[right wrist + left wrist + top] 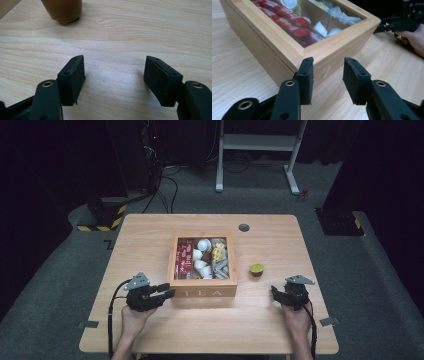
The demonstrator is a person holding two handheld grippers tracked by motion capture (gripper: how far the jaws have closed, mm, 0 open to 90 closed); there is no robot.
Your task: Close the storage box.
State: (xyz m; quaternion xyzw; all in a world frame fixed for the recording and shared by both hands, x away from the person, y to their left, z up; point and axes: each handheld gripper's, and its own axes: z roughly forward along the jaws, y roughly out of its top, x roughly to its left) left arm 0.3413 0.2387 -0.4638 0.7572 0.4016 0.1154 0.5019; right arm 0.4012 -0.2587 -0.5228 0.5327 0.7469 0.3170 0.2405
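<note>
- I am holding my left gripper (167, 293) with jaws apart on nothing, just beside the wooden box (204, 291) lettered "TEA", mid-table.
- My right gripper (276, 292) is gaping over bare table (150, 227), near the capsule (257, 269).

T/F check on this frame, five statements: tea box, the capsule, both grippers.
1. The tea box has its lid shut. True: contents show through the window.
2. The capsule lies inside the box. False: it sits on the table, right of the box.
3. The left gripper grips the box. False: open, nothing between the pads.
4. The right gripper is open. True.
5. The right gripper holds the capsule. False: the capsule stands apart, ahead of it.
</note>
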